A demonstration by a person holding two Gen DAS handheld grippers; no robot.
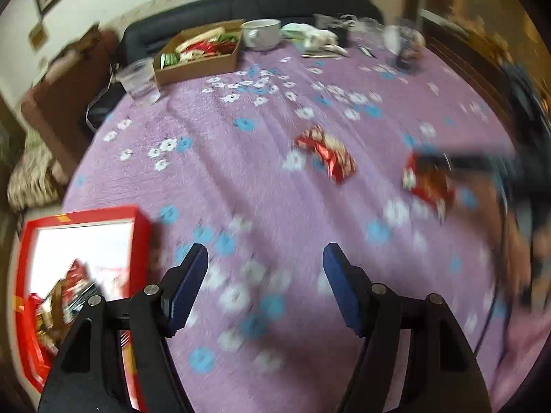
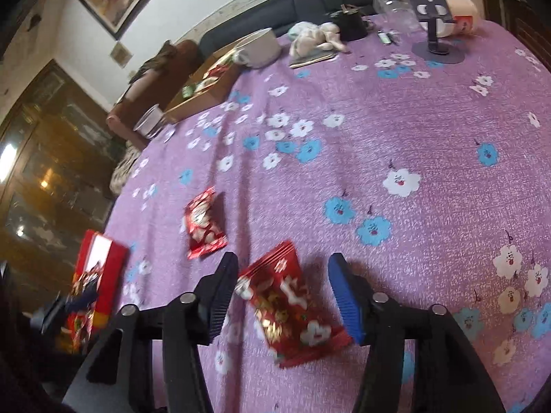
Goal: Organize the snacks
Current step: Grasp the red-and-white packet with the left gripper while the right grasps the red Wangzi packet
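Snack packet (image 2: 292, 304) between spread right gripper (image 2: 282, 296) fingers, untouched.

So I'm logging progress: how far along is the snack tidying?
Done: several packets already lie in the red box. In hand: the right gripper is open around one red packet, not gripping. Left: the other packet on the tablecloth; the left gripper is open, empty.

The left tool (image 1: 265, 261) hovers with its two blue-padded fingers (image 1: 335, 268) spread wide and nothing between them. The right tool (image 2: 282, 272) also has its fingers (image 2: 339, 277) spread wide, one on each side of a red snack packet (image 2: 289, 306), with no pad seen pressing it.
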